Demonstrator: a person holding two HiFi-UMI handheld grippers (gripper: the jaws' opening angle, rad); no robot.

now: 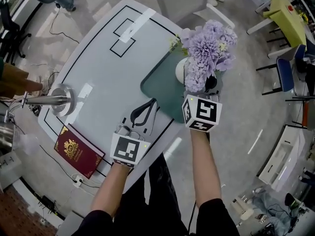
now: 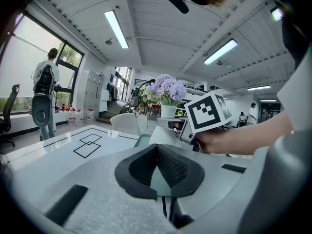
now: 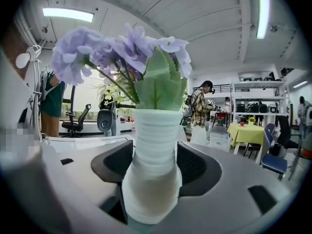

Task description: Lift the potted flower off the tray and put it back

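In the head view the pot point(image 1: 181, 69) stands on the green tray point(image 1: 156, 85) at the far right of the surface point(image 1: 93, 58). Its purple flowers point(image 1: 209, 48) overhang the right gripper point(image 1: 207, 88), which reaches in from the near side, while the left gripper point(image 1: 149, 103) hangs just beside the tray. The left gripper view shows that gripper's fingers meeting tip to tip, empty. The right gripper view shows the ribbed white pot between fingers that stand wide apart and do not yet clamp it. The grasp looks like the step in hand: close squarely on the narrow neck, then lift straight up, since the blooms likely make it top-heavy. No writing is legible; the red book point(image 1: 78, 151) shows only a gold crest.
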